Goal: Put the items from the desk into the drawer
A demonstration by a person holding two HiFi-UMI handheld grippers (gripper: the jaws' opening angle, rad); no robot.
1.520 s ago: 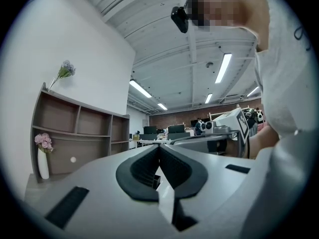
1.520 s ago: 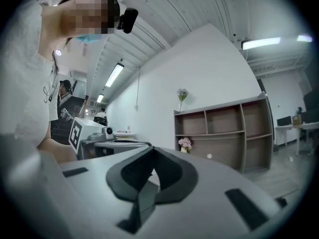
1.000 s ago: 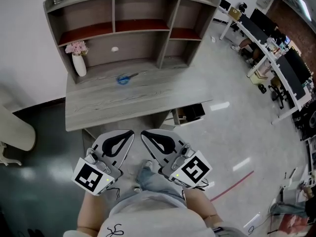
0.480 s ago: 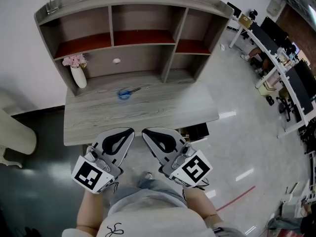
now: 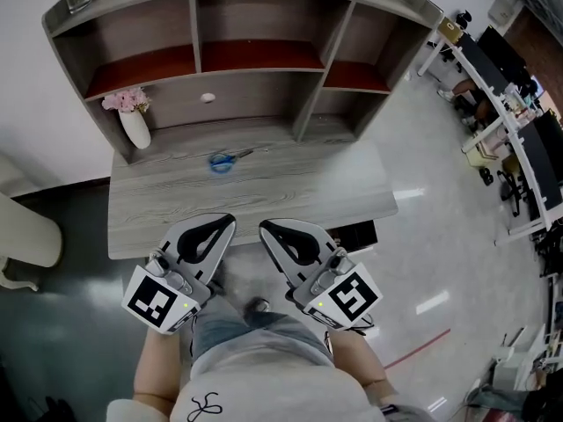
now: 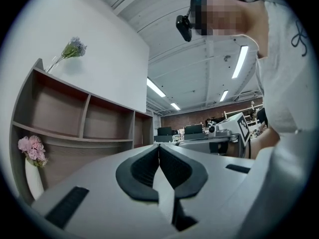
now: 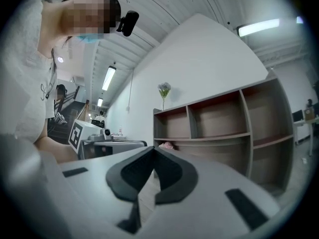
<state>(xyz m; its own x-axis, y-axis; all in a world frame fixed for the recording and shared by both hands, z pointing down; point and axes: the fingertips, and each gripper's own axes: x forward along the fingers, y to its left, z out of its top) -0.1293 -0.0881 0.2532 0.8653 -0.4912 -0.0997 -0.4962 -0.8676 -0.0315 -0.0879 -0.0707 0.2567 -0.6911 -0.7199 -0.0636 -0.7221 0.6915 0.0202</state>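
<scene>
Blue-handled scissors [image 5: 226,159] lie on the grey wooden desk [image 5: 290,192], near its back in the head view. A small round knob [image 5: 207,98] shows on the panel under the hutch's middle shelf. My left gripper [image 5: 230,220] hovers at the desk's front edge, its jaws shut with nothing between them. My right gripper [image 5: 262,225] is beside it, also shut and empty. Each gripper view shows its own closed jaw tips, left gripper [image 6: 158,147] and right gripper [image 7: 153,148], with the shelf unit behind.
A white vase with pink flowers [image 5: 132,119] stands at the desk's back left, seen also as the vase [image 6: 32,171] in the left gripper view. The hutch [image 5: 255,51] has open compartments. Office desks and chairs [image 5: 510,121] stand far right. The person's legs are below the desk edge.
The head camera has come closer to the desk, which now fills more of the view. Both grippers stay shut side by side at the front edge.
</scene>
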